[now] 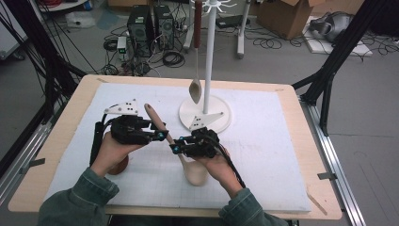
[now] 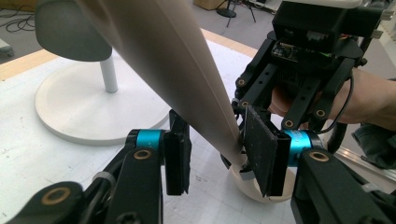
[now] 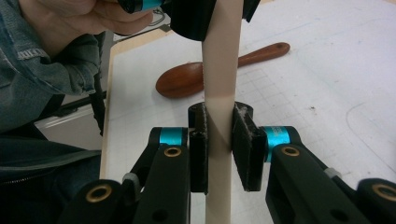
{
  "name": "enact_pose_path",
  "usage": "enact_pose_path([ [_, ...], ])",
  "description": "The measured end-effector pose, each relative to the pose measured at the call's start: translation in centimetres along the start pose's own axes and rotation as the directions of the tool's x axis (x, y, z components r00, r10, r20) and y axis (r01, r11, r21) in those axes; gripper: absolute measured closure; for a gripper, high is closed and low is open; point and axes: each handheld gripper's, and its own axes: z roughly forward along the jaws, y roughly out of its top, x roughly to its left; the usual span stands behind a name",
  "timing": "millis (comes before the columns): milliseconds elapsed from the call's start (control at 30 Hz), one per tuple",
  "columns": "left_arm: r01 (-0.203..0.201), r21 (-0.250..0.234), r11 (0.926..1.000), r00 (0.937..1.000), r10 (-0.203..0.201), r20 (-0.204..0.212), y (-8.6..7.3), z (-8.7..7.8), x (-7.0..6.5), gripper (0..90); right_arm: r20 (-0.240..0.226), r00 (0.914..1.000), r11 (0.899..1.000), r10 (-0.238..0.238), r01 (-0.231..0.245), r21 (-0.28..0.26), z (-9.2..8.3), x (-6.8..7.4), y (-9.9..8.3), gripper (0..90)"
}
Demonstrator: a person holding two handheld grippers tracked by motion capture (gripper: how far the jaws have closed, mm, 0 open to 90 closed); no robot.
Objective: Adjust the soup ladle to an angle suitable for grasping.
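Note:
A pale wooden spoon (image 1: pixel 165 133) hangs tilted over the white mat, bowl (image 1: pixel 195 172) low and near me, handle end up and away. My right gripper (image 1: pixel 175 148) is shut on its handle just above the bowl; in the right gripper view (image 3: pixel 219 147) both pads press the pale handle (image 3: pixel 219 84). My left gripper (image 1: pixel 161 135) straddles the handle higher up. In the left gripper view (image 2: pixel 217 156) the handle (image 2: pixel 187 79) lies against one pad, and a strip of mat shows between it and the other.
A dark brown spoon (image 1: pixel 118 165) lies on the mat (image 1: pixel 263 155) under my left hand, also seen as the dark spoon (image 3: pixel 187 81). A white hook stand (image 1: pixel 221 115) stands mid-table with another spoon (image 1: pixel 195 89) hanging from it. Boxes, computers and cables cover the floor beyond.

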Motion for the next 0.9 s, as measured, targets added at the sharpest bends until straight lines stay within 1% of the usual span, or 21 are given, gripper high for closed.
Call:
enact_pose_path([
  [100, 0.007, -0.002, 1.0, 0.9997, -0.007, 0.024, 0.0, -0.2, 0.1, 63.5, -0.01, 0.9999, 1.0, -0.012, 0.012, -0.004, 0.0, 0.0, 0.0, 77.6],
  [167, 0.0, -0.006, 1.0, 0.9992, 0.001, 0.041, 0.0, -0.3, 0.1, 64.6, -0.019, 0.9998, 1.0, -0.011, 0.011, -0.001, 0.0, 0.0, 0.1, 76.8],
  [233, 0.0, -0.005, 1.0, 0.9986, 0.001, 0.052, 0.1, -0.4, 0.1, 65.3, -0.032, 0.9991, 1.0, -0.026, 0.026, -0.003, -0.1, 0.0, 0.1, 76.3],
  [333, -0.001, -0.006, 1.0, 0.9972, 0.001, 0.074, 0.2, -0.4, 0.1, 66.6, -0.062, 0.9975, 0.999, -0.035, 0.034, -0.005, -0.1, -0.4, 0.1, 74.8],
  [367, -0.003, -0.002, 1.0, 0.9965, 0.003, 0.084, 0.3, -0.4, 0.1, 67.1, -0.075, 0.9968, 1.0, -0.027, 0.027, -0.001, -0.1, -0.5, 0.0, 73.9],
  [400, -0.004, -0.006, 1.0, 0.9955, 0.005, 0.095, 0.4, -0.5, 0.0, 67.7, -0.084, 0.996, 1.0, -0.03, 0.029, -0.008, -0.1, -0.6, 0.0, 73.0],
  [467, -0.012, -0.015, 0.9998, 0.9938, 0.013, 0.11, 0.7, -0.6, 0.0, 69.4, -0.097, 0.9949, 1.0, -0.028, 0.028, 0.004, 0.0, -0.6, 0.0, 73.4],
  [500, -0.016, -0.013, 0.9998, 0.9934, 0.018, 0.113, 0.8, -0.7, -0.1, 70.0, -0.095, 0.9947, 0.999, -0.039, 0.04, 0.003, 0.1, -0.6, 0.0, 75.0],
  [533, -0.021, -0.015, 0.9997, 0.9932, 0.023, 0.114, 0.9, -0.7, -0.1, 70.3, -0.095, 0.9947, 0.999, -0.038, 0.038, 0.001, 0.1, -0.6, 0.0, 75.2],
  [600, -0.026, -0.02, 0.9995, 0.9933, 0.028, 0.112, 1.1, -0.8, -0.2, 70.8, -0.082, 0.995, 0.998, -0.057, 0.056, -0.01, 0.1, -0.4, 0.2, 75.8],
  [667, -0.029, -0.029, 0.9991, 0.9951, 0.032, 0.094, 1.2, -0.9, -0.3, 70.9, -0.058, 0.9963, 0.998, -0.064, 0.064, -0.006, 0.1, -0.1, 0.3, 76.2],
  [733, -0.031, -0.037, 0.9989, 0.9973, 0.033, 0.066, 1.2, -0.8, -0.4, 69.8, -0.029, 0.9965, 0.997, -0.078, 0.078, -0.005, 0.3, 0.2, 0.6, 77.5],
  [767, -0.028, -0.033, 0.9991, 0.9974, 0.03, 0.065, 1.2, -0.8, -0.4, 68.2, -0.023, 0.9963, 0.997, -0.083, 0.083, -0.002, 0.4, 0.5, 0.7, 77.9],
  [867, -0.037, -0.025, 0.999, 0.9974, 0.038, 0.061, 1.2, -0.7, -0.5, 67.4, -0.016, 0.9981, 0.998, -0.059, 0.059, -0.013, 0.8, 0.9, 1.1, 77.9],
  [900, -0.037, -0.027, 0.999, 0.9975, 0.038, 0.06, 1.2, -0.8, -0.5, 68.1, -0.003, 0.9977, 0.998, -0.067, 0.067, -0.017, 0.9, 1.0, 1.2, 77.9],
])
